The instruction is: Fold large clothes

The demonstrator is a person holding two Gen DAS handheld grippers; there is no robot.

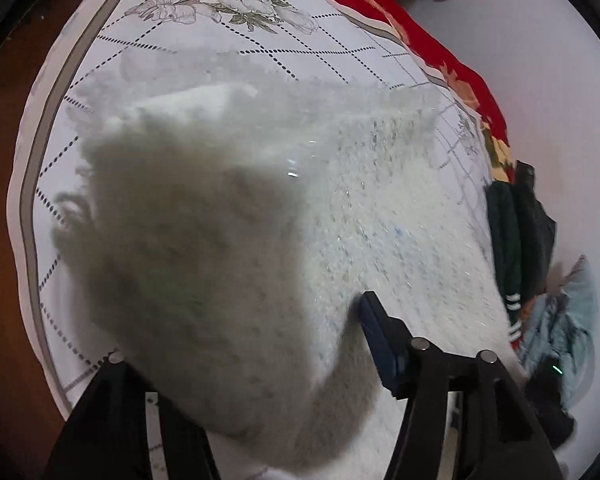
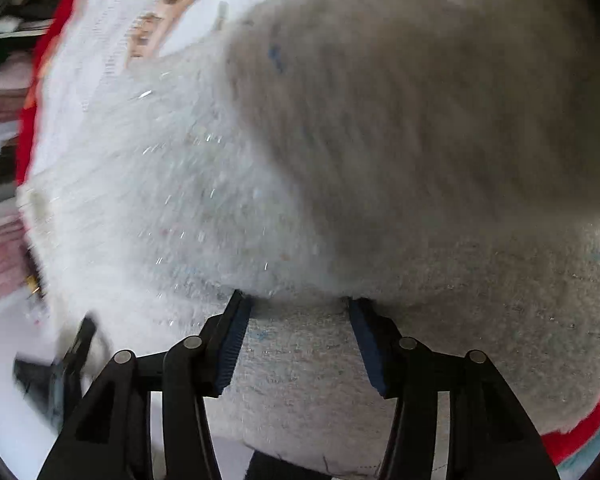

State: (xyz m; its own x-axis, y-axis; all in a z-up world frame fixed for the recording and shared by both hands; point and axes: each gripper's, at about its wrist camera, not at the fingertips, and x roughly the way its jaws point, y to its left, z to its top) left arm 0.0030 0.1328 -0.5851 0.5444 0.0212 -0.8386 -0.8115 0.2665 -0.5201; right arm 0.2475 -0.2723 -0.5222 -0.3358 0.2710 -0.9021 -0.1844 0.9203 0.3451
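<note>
A: Start on the left. What does the left wrist view give?

B: A fluffy white sweater (image 1: 340, 208) lies spread on a white bedsheet (image 1: 112, 52) with dotted grid lines and a floral print at the far end. A shaded fold of it rises close to the lens and covers the left gripper (image 1: 260, 328). Only its right blue pad shows, lying against the fold; I cannot tell whether that claw is clenched or released.

A: And further right?

B: A red blanket (image 1: 440, 52) runs along the far right edge of the sheet, with a heap of dark and pale blue clothes (image 1: 540, 264) near right.

A: The right wrist view?

B: The right gripper (image 2: 298, 308) stands released, jaws apart, the sweater's near fuzzy fabric showing between the blue pads. A raised grey fold hangs just beyond the tips. The view is blurred.
</note>
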